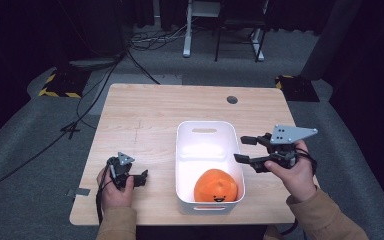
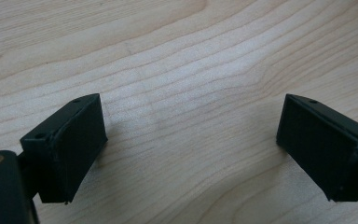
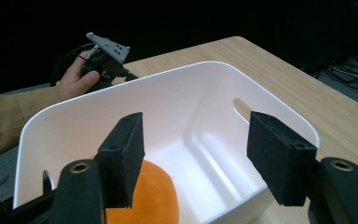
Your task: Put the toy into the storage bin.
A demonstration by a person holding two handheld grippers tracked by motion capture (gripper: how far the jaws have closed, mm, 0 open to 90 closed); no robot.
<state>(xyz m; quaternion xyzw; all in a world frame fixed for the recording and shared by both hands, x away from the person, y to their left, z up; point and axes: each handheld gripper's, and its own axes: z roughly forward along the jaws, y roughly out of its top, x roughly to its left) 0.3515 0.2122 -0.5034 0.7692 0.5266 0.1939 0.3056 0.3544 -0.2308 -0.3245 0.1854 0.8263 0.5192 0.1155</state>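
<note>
A round orange plush toy with a small face lies in the near end of a white plastic bin at the table's middle. My right gripper hovers at the bin's right rim, pointing left over it, jaws open with nothing between them. In the right gripper view the jaws stand apart above the bin, with the orange toy below the left jaw. My left gripper rests low at the table's front left, open, with bare wood between its jaws.
The light wooden table has a grey round cable hole at the back right. Cables and desk legs lie on the floor beyond it. The person's other hand is seen past the bin in the right gripper view.
</note>
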